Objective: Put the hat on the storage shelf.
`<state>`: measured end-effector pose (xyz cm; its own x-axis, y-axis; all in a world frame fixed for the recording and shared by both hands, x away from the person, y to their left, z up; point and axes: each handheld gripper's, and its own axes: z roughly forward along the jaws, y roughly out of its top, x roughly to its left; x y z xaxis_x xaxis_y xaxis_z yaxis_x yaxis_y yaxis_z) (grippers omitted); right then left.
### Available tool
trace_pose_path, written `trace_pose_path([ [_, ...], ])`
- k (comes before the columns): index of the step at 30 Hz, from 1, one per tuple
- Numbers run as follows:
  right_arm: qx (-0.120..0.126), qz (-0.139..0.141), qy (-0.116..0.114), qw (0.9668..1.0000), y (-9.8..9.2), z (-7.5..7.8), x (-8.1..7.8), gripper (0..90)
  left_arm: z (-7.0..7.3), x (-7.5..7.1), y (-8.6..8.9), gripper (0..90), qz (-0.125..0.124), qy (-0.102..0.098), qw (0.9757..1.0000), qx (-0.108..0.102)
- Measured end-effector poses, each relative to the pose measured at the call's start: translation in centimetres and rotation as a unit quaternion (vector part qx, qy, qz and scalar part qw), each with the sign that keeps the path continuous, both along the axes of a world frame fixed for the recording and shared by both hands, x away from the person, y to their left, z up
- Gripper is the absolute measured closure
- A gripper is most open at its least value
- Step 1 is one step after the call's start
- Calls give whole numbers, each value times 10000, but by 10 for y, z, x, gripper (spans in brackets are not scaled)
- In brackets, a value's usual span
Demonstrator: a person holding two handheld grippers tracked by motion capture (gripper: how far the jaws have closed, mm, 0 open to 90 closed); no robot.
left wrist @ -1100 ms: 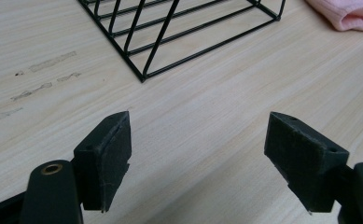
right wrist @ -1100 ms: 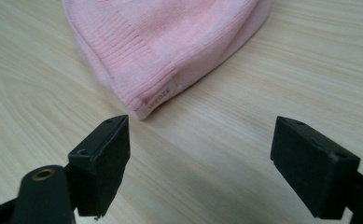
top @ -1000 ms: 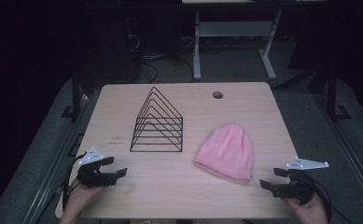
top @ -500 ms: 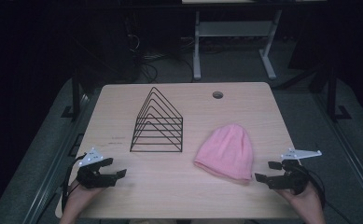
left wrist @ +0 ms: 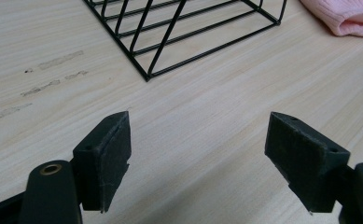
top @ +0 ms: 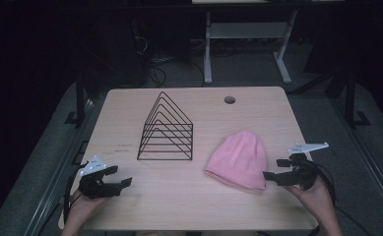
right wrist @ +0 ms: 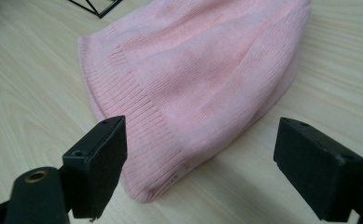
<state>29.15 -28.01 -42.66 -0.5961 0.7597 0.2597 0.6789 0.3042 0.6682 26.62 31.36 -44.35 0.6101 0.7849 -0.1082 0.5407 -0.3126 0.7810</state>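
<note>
Right gripper (top: 272,169): mine, jaws spread wide, gripping nothing; it sits at the hat's near right corner, and in its own view the ribbed brim lies between the pads.
Hat (top: 239,159): pink knit, flat on the table (top: 189,196), right of the rack; its far end is cut off at the top of the right gripper view (right wrist: 202,79).
Left gripper (top: 119,177): mine too, wide open and empty over bare wood near the front left edge.
Rack (top: 167,129): black wire, upright, mid-table; in the left gripper view only its base corner (left wrist: 179,42) is in frame.
Hat from the left: just a brim corner (left wrist: 352,18) at that view's top right.
Contact: I cannot tell whether my right pads touch the knit.
</note>
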Motion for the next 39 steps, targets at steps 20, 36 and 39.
trace_pose_path([
  [20,-93,152,41,9998,14,22,45,146,3,1,1,225,53,-13,10000,-25],
  [36,-169,137,328,9992,22,20,85,146,3,3,3,225,77,-44,10000,-23],
  [39,-204,97,420,9989,20,16,93,147,2,4,3,225,82,-23,10000,-13],
])
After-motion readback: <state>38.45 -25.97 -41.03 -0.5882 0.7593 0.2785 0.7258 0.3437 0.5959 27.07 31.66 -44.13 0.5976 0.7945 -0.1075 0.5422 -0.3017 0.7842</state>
